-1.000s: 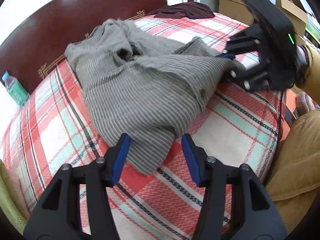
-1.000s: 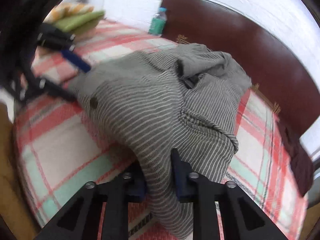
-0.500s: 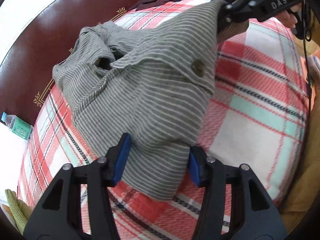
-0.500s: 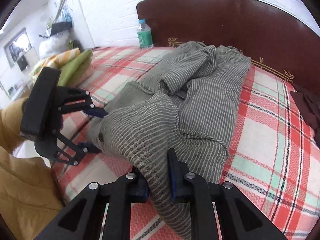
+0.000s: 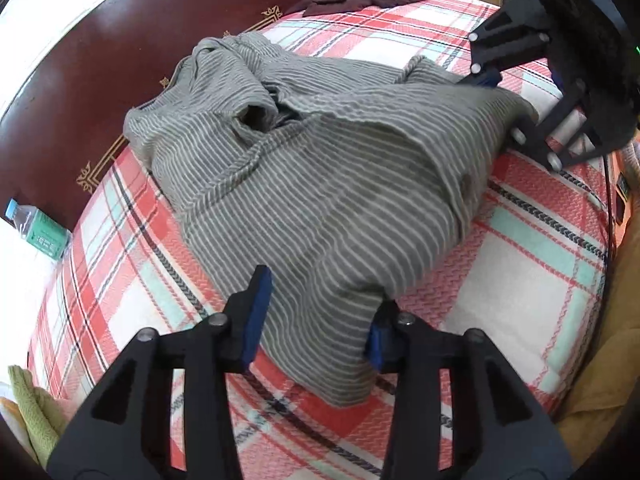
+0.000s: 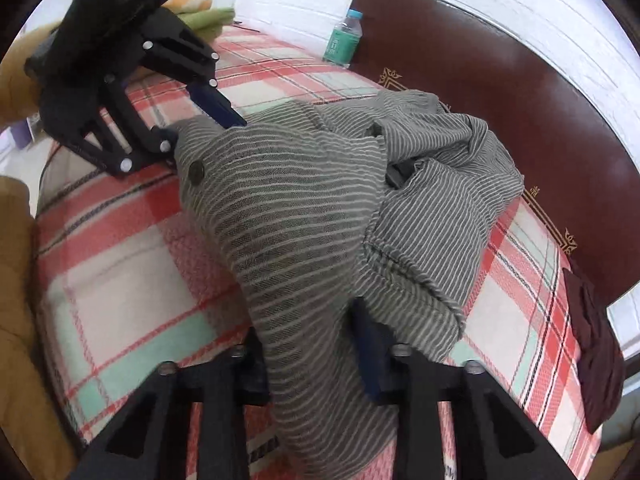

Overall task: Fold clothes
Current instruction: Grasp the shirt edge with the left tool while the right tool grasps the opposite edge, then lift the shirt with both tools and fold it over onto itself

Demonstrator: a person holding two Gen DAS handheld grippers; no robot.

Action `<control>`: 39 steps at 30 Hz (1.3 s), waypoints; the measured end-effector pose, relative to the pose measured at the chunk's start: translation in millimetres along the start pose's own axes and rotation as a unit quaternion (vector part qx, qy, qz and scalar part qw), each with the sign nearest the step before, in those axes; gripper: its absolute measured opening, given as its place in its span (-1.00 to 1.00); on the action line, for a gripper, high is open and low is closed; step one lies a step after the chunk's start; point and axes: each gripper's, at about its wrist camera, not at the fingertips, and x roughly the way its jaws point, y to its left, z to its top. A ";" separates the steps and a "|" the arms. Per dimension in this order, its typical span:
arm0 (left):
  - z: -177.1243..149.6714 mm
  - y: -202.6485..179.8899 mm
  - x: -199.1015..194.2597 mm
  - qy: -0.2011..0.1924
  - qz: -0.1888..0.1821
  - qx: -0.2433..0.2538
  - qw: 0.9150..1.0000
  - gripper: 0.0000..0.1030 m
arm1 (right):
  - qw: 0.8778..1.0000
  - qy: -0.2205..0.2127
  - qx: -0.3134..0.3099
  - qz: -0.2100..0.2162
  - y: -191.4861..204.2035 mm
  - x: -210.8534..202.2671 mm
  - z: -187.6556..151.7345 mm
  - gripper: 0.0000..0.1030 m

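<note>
A grey garment with thin white stripes point(image 5: 320, 168) lies bunched on the bed, one edge stretched between both grippers. My left gripper point(image 5: 320, 312) is shut on a thick fold of that edge, and the cloth fills the gap between its blue pads. In the right wrist view the left gripper point(image 6: 204, 132) grips the cloth just above a dark button point(image 6: 196, 169). My right gripper point(image 6: 312, 340) is shut on the other part of the striped garment point(image 6: 300, 208), which drapes over its left finger. From the left wrist view the right gripper point(image 5: 502, 106) holds the far right corner.
The bed has a red, white and mint plaid cover point(image 5: 540, 280) and a dark wooden headboard point(image 5: 100, 60). A water bottle point(image 6: 344, 40) stands by the headboard. A maroon garment point(image 6: 596, 360) lies at the far side. Folded green cloth point(image 5: 28, 412) sits at one corner.
The left gripper, open in front of the garment's edge a second ago, has closed on it. The right gripper raised its corner, then lowered it; the edge now stretches between both.
</note>
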 end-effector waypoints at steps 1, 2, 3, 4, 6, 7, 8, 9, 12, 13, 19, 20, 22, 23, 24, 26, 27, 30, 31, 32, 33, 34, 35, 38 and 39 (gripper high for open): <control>0.4 1.8 1.1 -0.001 -0.003 -0.003 1.000 -0.14 | 1.000 -0.001 0.007 0.004 -3.2 -1.1 1.7 -0.61; 1.0 4.5 2.5 0.000 -0.008 -0.008 1.000 -0.15 | 1.000 -0.003 0.013 0.004 -6.4 -2.6 3.5 -0.69; 1.6 7.4 3.4 0.001 -0.013 -0.014 1.000 -0.20 | 1.000 -0.006 0.022 0.013 -9.9 -5.0 5.3 -0.73; 2.3 9.0 3.2 0.000 -0.019 -0.019 1.000 -0.40 | 0.999 -0.007 0.035 0.024 -13.8 -7.6 6.9 -0.75; 3.8 11.4 -0.2 0.000 -0.038 -0.024 0.999 -0.61 | 0.997 -0.007 0.062 0.044 -21.9 -12.8 9.6 -0.80; 4.6 12.4 -2.7 0.001 -0.044 -0.025 0.999 -0.69 | 0.996 -0.008 0.069 0.052 -24.4 -15.5 11.0 -0.82; 4.8 12.6 -7.0 0.000 -0.048 -0.025 0.999 -0.73 | 0.995 -0.007 0.075 0.065 -25.5 -19.0 12.2 -0.83; 4.2 12.9 -12.9 -0.003 -0.053 -0.026 0.998 -0.73 | 0.993 -0.005 0.086 0.087 -26.7 -23.0 12.6 -0.83; 0.1 15.9 -33.6 -0.008 -0.074 -0.034 0.997 -0.76 | 0.984 -0.007 0.113 0.140 -31.1 -37.2 14.2 -0.85; -1.6 15.2 -40.7 -0.007 -0.080 -0.033 0.996 -0.76 | 0.981 -0.009 0.117 0.153 -31.2 -43.2 14.4 -0.85; -13.2 0.4 -76.3 0.009 -0.113 -0.022 0.993 -0.77 | 0.975 -0.008 0.100 0.198 -12.9 -72.0 16.4 -0.86; -16.1 -3.4 -80.4 0.014 -0.116 -0.019 0.993 -0.77 | 0.976 -0.005 0.093 0.199 -7.7 -75.4 16.6 -0.86; -22.3 -9.7 -86.9 0.022 -0.123 -0.019 0.992 -0.77 | 0.977 0.001 0.077 0.201 2.7 -82.1 16.8 -0.86; -22.9 -10.1 -87.9 0.024 -0.123 -0.019 0.992 -0.77 | 0.977 0.004 0.069 0.202 7.9 -85.4 16.9 -0.86; -22.5 -9.7 -88.6 0.026 -0.121 -0.019 0.992 -0.77 | 0.978 0.003 0.067 0.199 8.7 -88.1 17.9 -0.86; -19.3 -7.3 -90.2 0.027 -0.115 -0.020 0.993 -0.77 | 0.981 -0.006 0.070 0.180 0.7 -92.3 25.3 -0.85; -13.8 -3.3 -91.6 0.024 -0.107 -0.021 0.994 -0.77 | 0.983 -0.012 0.072 0.170 -3.9 -94.4 29.5 -0.85; 3.5 10.4 -99.2 0.014 -0.075 -0.023 0.997 -0.77 | 0.987 -0.024 0.072 0.140 -18.6 -98.8 45.9 -0.85; 10.4 17.3 -101.9 0.010 -0.065 -0.025 0.998 -0.77 | 0.989 -0.027 0.069 0.131 -24.2 -98.6 52.2 -0.85; 18.2 26.4 -103.9 0.008 -0.058 -0.031 0.998 -0.77 | 0.990 -0.030 0.067 0.122 -29.9 -98.0 58.7 -0.85; 27.2 37.7 -104.6 0.007 -0.054 -0.038 0.998 -0.77 | 0.990 -0.033 0.066 0.118 -37.3 -98.8 65.0 -0.85; 35.3 47.5 -103.4 0.008 -0.051 -0.043 0.998 -0.77 | 0.990 -0.037 0.065 0.115 -44.9 -99.4 71.7 -0.85; 42.5 56.0 -101.3 0.010 -0.047 -0.047 0.998 -0.77 | 0.991 -0.039 0.063 0.109 -53.0 -98.3 79.4 -0.85; 64.4 81.3 -94.9 0.013 -0.035 -0.058 0.998 -0.77 | 0.992 -0.040 0.062 0.103 -78.9 -91.9 100.8 -0.85; 71.0 89.2 -91.9 0.015 -0.034 -0.062 0.997 -0.77 | 0.993 -0.039 0.060 0.099 -86.8 -88.9 107.5 -0.85</control>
